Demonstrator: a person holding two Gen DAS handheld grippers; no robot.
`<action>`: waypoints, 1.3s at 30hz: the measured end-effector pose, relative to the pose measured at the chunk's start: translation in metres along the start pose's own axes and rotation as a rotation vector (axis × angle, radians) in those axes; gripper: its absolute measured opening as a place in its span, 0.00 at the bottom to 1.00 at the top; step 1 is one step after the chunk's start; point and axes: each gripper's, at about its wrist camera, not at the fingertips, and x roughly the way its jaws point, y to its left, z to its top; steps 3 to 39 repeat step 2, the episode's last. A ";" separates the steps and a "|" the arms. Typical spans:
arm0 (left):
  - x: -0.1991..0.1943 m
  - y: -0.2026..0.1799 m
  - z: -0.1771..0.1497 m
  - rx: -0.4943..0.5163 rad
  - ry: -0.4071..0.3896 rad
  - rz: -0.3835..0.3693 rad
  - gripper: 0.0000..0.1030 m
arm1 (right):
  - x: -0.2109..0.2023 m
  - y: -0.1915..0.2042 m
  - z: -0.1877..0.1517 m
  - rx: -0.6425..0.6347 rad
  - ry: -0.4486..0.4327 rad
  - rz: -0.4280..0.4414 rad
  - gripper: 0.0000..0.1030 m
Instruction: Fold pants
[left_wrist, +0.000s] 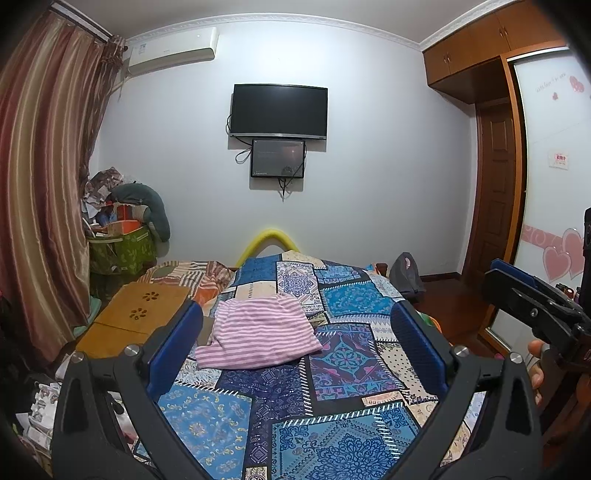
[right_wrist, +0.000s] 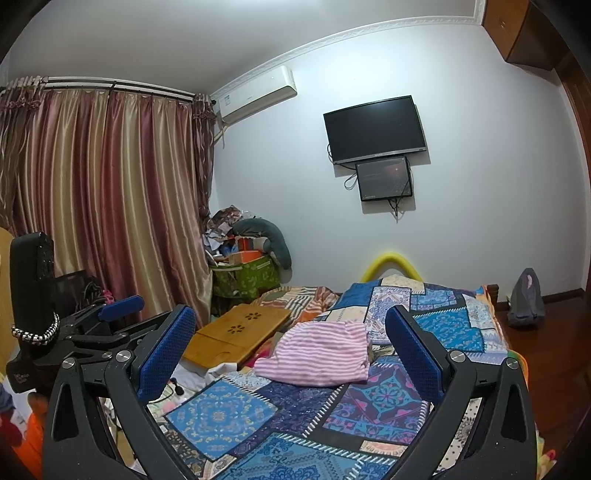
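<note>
Both the left hand-held gripper (left_wrist: 295, 328) and right hand-held gripper (right_wrist: 290, 339) gape wide and empty above the blue patchwork bedspread (left_wrist: 332, 410), where folded pink-and-white striped pants (left_wrist: 258, 334) lie, while a green patterned fabric bin (right_wrist: 247, 278) brims with boxes and papers.

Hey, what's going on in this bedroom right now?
A person is holding a two-finger gripper in each hand over a bed with a blue patchwork bedspread. Pink-and-white striped pants lie on it in a compact folded bundle, beside a wooden lap desk. The left gripper and right gripper both have their jaws wide open and hold nothing; neither touches the pants.
</note>
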 end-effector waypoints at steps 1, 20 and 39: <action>0.000 0.000 0.000 0.001 -0.001 0.000 1.00 | 0.000 0.000 0.000 0.000 0.000 0.000 1.00; 0.000 0.000 0.000 0.002 -0.001 0.000 1.00 | 0.000 0.000 0.000 0.000 0.000 0.000 1.00; 0.000 0.000 0.000 0.002 -0.001 0.000 1.00 | 0.000 0.000 0.000 0.000 0.000 0.000 1.00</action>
